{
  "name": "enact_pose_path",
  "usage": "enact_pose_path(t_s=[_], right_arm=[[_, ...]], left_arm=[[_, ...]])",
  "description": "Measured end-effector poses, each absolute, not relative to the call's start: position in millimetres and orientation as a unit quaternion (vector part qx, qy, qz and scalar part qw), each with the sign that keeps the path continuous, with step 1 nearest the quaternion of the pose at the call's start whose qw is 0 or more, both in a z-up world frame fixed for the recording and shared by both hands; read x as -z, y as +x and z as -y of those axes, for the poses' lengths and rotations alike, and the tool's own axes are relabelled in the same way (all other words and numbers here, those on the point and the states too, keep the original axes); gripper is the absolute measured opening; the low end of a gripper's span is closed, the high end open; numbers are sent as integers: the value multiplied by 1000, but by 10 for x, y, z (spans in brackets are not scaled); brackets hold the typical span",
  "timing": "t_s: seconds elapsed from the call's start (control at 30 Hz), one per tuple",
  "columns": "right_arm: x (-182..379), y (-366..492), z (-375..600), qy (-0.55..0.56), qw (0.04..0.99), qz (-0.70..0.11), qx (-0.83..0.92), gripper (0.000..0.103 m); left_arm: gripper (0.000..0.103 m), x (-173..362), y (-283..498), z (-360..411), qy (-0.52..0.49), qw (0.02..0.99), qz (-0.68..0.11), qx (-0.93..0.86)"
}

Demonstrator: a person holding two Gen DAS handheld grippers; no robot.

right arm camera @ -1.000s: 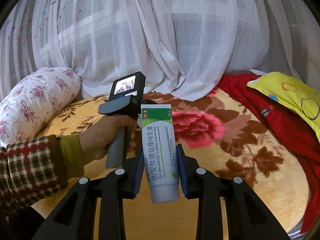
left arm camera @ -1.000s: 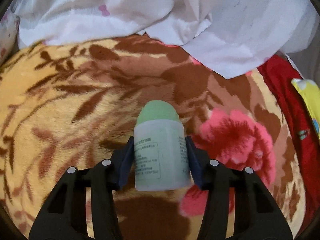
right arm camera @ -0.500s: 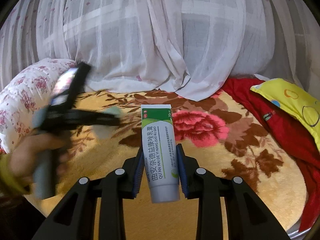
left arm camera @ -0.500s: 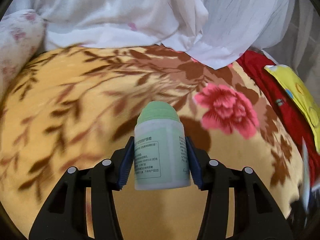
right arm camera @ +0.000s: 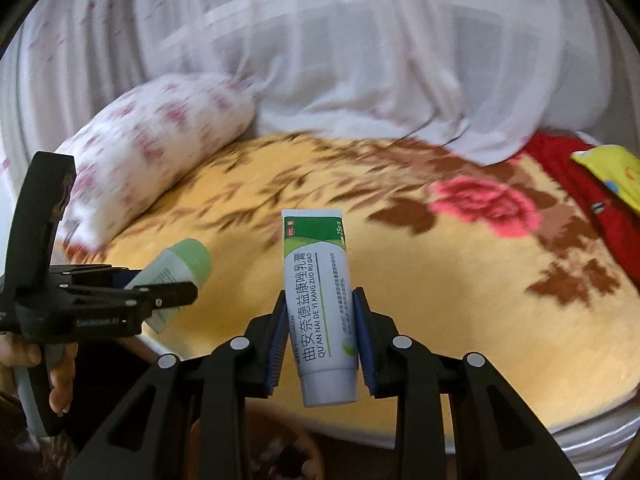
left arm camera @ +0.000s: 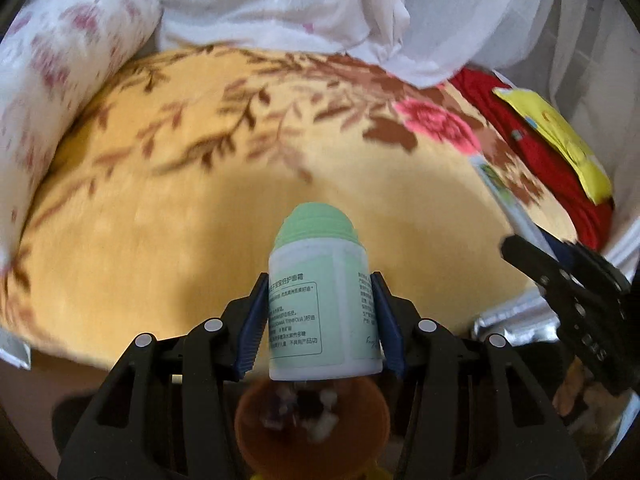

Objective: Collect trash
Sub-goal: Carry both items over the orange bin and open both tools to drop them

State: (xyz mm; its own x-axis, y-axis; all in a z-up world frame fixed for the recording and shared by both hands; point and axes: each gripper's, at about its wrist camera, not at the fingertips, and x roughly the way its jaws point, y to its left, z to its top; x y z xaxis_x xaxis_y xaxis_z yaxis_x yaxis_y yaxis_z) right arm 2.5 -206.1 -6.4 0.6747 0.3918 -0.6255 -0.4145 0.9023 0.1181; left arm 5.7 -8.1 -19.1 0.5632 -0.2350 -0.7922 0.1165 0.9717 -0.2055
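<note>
In the left wrist view, the left claw (left arm camera: 320, 322) pinches a pale green cream bottle (left arm camera: 322, 304) between its blue pads, the bottle upright in the grip with its rounded green cap pointing away from the camera. Directly under the claw, at the bottom of the view, sits an orange bin (left arm camera: 312, 416) with blurred scraps inside. Ahead of the claw spreads a yellow floral blanket (left arm camera: 200, 216) on a bed, with a white floral pillow (left arm camera: 60, 80) to the far left and a white curtain (left arm camera: 320, 12) draped beyond. To the far right lie a red cloth (left arm camera: 520, 128) and a yellow pillow (left arm camera: 560, 136), and nearer on that side the right claw (left arm camera: 548, 248) juts in, carrying a blurred tube. In the right wrist view, the right claw (right arm camera: 322, 344) is pressed onto a white and green ointment tube (right arm camera: 322, 304), crimped end up and cap end down. Below it, at the bottom edge, the rim of the orange bin (right arm camera: 288, 420) shows dimly. To the left, a person's hand (right arm camera: 44, 368) grips the handle of the left claw (right arm camera: 176, 292), which holds the cream bottle (right arm camera: 176, 266) tilted above the bed's edge. The floral blanket (right arm camera: 460, 300) fills the space ahead, the floral pillow (right arm camera: 160, 144) up to the left, the curtain (right arm camera: 320, 48) behind.
</note>
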Motion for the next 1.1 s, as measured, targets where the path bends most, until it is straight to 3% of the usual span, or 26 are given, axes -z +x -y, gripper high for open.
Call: enact_pose_path(t_s=[0.33, 0.77, 0.8, 0.83, 0.9, 1.0, 1.1], right_arm=[[536, -546, 1816, -37, 857, -437, -272, 31], [873, -776, 1617, -50, 815, -494, -299, 32], [905, -786, 1595, -54, 809, -501, -303, 37], [931, -798, 1579, -57, 805, -506, -304, 51], [942, -817, 1578, -59, 808, -504, -299, 62], [905, -800, 1621, -55, 816, -497, -290, 75], [796, -760, 1714, -41, 834, -475, -278, 84]], left_arm=[[48, 640, -737, -40, -65, 835, -527, 143], [48, 793, -924, -111, -69, 817, -554, 145], [49, 800, -928, -114, -67, 817, -555, 144], [49, 806, -932, -124, -67, 816, -556, 143], [50, 800, -925, -161, -76, 816, -556, 138], [69, 732, -898, -203, -77, 823, -550, 121], [74, 608, -887, -226, -77, 841, -525, 104]])
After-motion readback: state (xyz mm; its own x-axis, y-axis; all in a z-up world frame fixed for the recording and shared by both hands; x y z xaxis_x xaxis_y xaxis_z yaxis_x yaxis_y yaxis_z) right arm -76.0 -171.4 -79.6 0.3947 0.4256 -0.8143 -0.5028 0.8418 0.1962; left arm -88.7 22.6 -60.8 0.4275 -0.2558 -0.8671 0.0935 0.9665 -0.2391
